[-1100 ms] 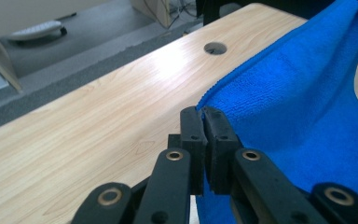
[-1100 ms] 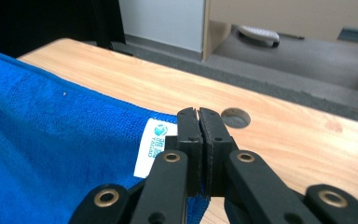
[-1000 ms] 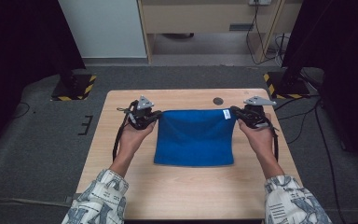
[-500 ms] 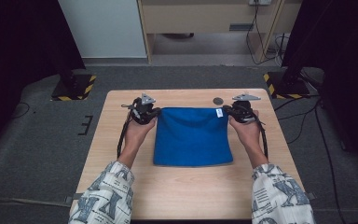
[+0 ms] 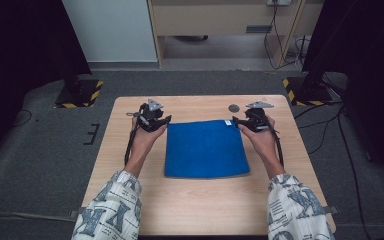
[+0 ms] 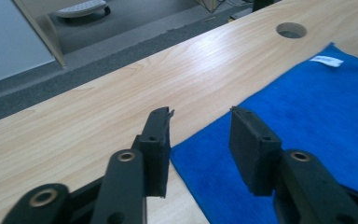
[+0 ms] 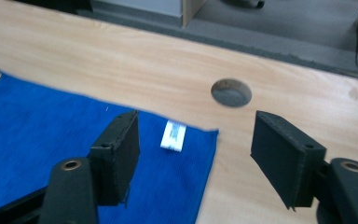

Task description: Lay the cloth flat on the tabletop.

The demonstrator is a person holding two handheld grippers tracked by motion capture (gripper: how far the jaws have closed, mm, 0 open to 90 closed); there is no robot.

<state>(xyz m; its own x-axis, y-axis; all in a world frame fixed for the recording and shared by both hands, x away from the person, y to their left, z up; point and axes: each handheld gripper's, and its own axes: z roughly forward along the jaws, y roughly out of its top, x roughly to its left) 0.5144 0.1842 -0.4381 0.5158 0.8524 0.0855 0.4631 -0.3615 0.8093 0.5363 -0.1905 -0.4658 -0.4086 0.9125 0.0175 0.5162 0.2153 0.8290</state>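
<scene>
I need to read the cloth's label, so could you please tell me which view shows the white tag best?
The right gripper view: the white tag lies close, near the blue cloth's corner, just ahead of the open right claw. The left gripper view shows it farther off; in the high view it is a tiny speck.

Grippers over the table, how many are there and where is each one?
2. The left gripper sits at the blue cloth's far left corner, the right gripper at its far right corner; both stand open, with nothing held.

Even overhead light, dark surrounds, gripper views slightly soft.
</scene>
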